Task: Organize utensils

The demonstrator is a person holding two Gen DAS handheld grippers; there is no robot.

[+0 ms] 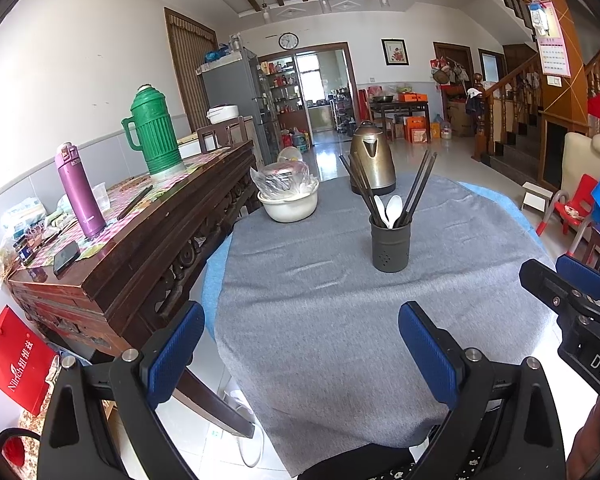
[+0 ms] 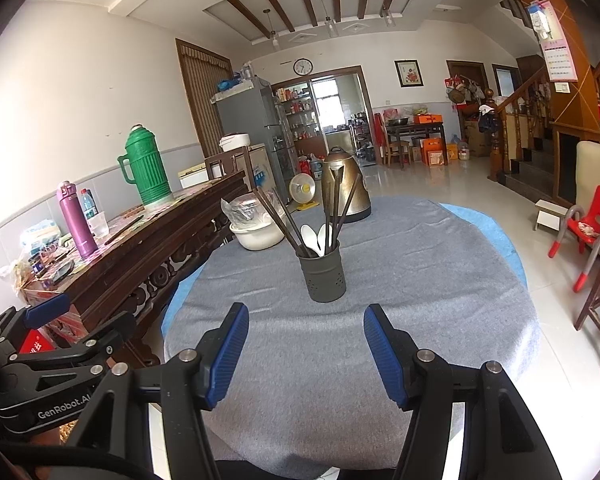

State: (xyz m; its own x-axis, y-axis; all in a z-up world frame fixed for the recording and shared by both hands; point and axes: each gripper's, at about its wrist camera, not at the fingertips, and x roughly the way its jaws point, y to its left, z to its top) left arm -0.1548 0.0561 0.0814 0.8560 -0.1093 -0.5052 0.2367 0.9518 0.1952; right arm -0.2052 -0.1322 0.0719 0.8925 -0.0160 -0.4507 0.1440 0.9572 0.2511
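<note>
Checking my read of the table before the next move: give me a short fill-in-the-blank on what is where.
1. The chopsticks and white spoons stand inside the dark ____.
2. Behind the holder on the grey cloth stands a metal ____.
3. The cream basin sits to the ____ of the holder in both views.
4. The left gripper and right gripper both hold ____.

Missing words: holder; kettle; left; nothing
</note>
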